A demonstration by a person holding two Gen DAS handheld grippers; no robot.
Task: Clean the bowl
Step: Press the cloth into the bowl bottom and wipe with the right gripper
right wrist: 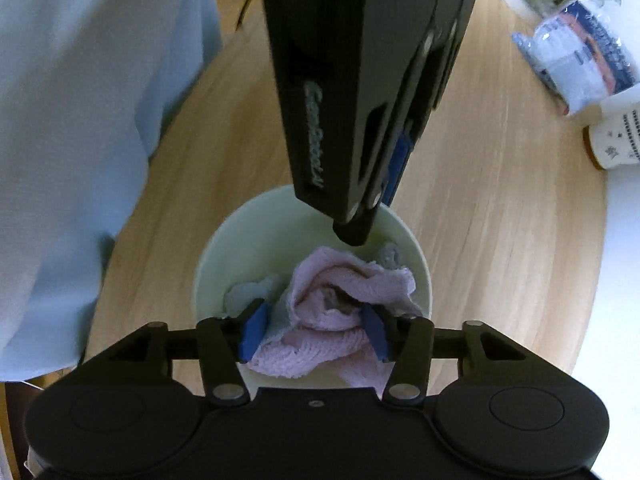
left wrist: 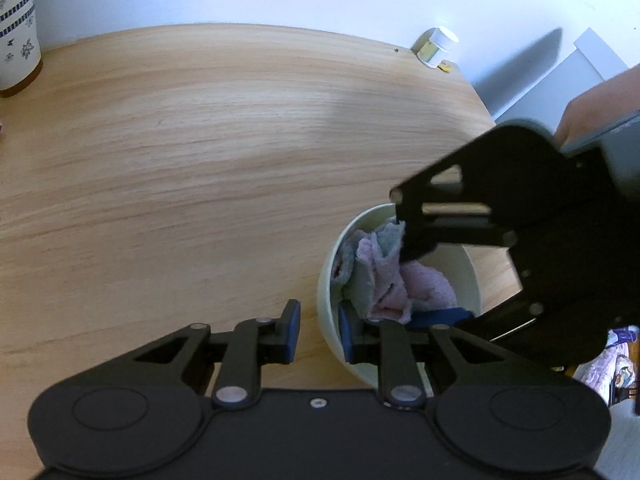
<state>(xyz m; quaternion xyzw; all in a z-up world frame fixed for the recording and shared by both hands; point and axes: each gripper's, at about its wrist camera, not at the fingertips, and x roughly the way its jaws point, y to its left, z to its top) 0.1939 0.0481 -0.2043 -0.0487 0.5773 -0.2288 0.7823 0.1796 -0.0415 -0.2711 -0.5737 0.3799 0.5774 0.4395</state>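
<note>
A pale green bowl stands on the wooden table; it also shows in the right wrist view. A pink and grey cloth lies bunched inside it. My left gripper straddles the bowl's near wall, one blue pad outside, one inside. I cannot tell whether the pads press the wall. My right gripper is over the bowl and shut on the cloth, its blue pads pressing both sides. The left gripper's body reaches down to the bowl's far rim in the right wrist view.
A patterned cup stands at the table's far left. A small white-capped jar sits at the far edge by the wall. Plastic-wrapped packages lie on the table. A person in a light blue shirt is close by.
</note>
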